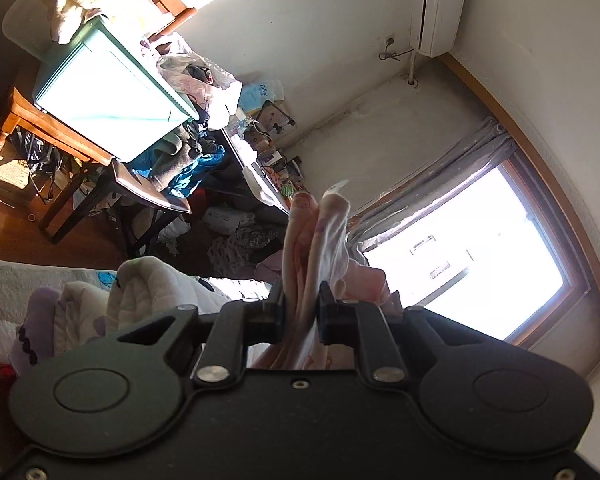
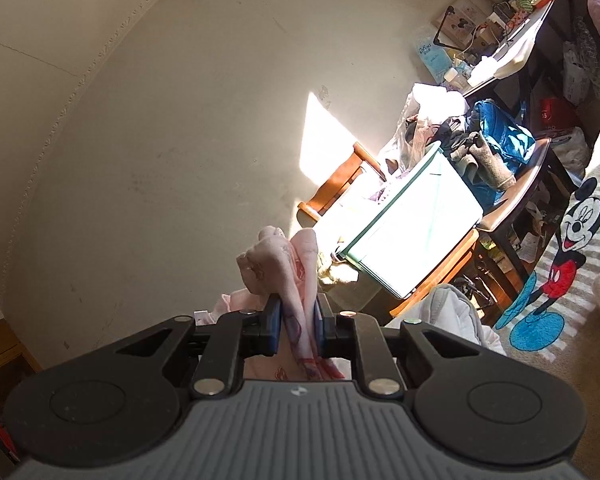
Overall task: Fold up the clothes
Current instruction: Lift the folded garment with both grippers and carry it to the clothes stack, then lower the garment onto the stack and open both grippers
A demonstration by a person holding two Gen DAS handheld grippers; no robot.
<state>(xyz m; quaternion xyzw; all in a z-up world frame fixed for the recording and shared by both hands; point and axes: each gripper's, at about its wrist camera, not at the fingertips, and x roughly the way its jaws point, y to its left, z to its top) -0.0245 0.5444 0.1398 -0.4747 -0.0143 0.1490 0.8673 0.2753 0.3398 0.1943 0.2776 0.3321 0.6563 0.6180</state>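
Left tongs closed tight on a bunched fold of the pink garment; cloth stands up past the tips, raised in the air before the window. Right tongs likewise clamped on the same pink garment, held aloft near the white storage bin on a wooden chair.

A bunched pink garment is being pinched between the closed fingers of the left gripper, raised toward a bright window.
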